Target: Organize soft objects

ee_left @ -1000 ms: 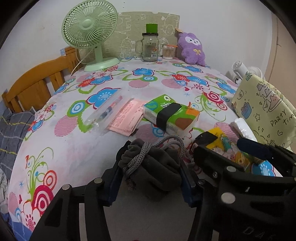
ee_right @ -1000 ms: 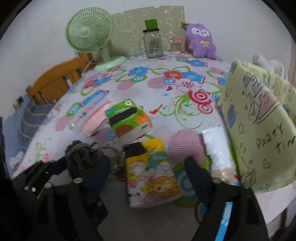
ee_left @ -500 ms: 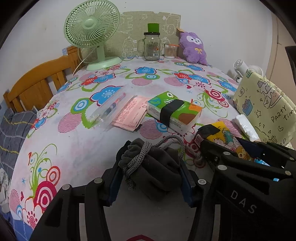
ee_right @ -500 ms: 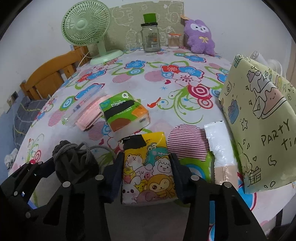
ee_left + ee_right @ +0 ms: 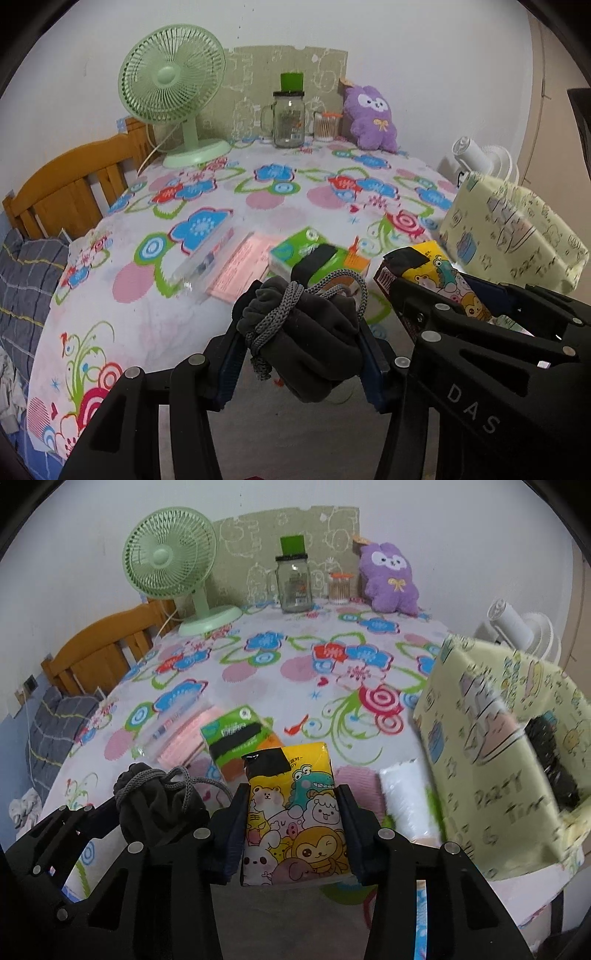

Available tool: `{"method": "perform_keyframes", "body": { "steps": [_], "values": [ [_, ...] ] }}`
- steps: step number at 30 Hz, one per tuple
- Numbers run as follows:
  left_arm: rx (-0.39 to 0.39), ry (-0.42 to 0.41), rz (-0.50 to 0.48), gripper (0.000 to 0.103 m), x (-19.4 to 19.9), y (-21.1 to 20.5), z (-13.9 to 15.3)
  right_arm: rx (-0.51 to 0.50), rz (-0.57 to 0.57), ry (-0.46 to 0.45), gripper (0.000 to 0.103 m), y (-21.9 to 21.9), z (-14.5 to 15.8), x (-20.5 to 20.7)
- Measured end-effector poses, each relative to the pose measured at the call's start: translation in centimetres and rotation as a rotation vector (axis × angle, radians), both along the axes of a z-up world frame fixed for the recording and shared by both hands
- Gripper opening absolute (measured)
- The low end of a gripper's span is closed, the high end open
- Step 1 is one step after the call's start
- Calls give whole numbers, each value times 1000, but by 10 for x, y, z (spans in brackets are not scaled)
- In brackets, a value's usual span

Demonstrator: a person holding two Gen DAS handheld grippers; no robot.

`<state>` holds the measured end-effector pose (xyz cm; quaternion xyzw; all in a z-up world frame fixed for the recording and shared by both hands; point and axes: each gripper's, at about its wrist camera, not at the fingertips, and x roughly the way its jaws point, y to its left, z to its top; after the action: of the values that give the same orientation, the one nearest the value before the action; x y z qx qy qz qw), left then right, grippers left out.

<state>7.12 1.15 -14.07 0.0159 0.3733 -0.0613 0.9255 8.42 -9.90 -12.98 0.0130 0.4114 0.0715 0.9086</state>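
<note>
Flowered cloth covers the bench (image 5: 295,672), with a green fan (image 5: 173,568) and a purple plush toy (image 5: 391,579) at its far edge. Left gripper (image 5: 303,343) has its fingers (image 5: 229,354) closed on a dark drawstring pouch (image 5: 310,339), raised above the cloth. Right gripper (image 5: 291,827) squeezes a yellow cartoon tissue pack (image 5: 295,812) between its fingers, just beside the pouch. A green tissue pack (image 5: 236,734) lies behind them, and a yellow party bag (image 5: 498,746) stands on the right.

Green tissue pack (image 5: 240,738) partly hidden behind yellow pack (image 5: 295,819) at my 12 o'clock. Gift bag (image 5: 498,757) at 3 o'clock blurred; dark item inside unidentifiable. Jar (image 5: 289,120) label unreadable.
</note>
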Motion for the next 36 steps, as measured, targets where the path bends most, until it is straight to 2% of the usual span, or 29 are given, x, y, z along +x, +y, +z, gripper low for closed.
{"method": "perform_keyframes", "body": {
  "steps": [16, 36],
  "values": [
    [5, -71, -5, 56, 0, -22, 52, -7, 9, -117, 48, -15, 60, -7],
    [8, -159, -22, 56, -5, -58, 94, -7, 4, -216, 49, -47, 108, -18]
  ]
}}
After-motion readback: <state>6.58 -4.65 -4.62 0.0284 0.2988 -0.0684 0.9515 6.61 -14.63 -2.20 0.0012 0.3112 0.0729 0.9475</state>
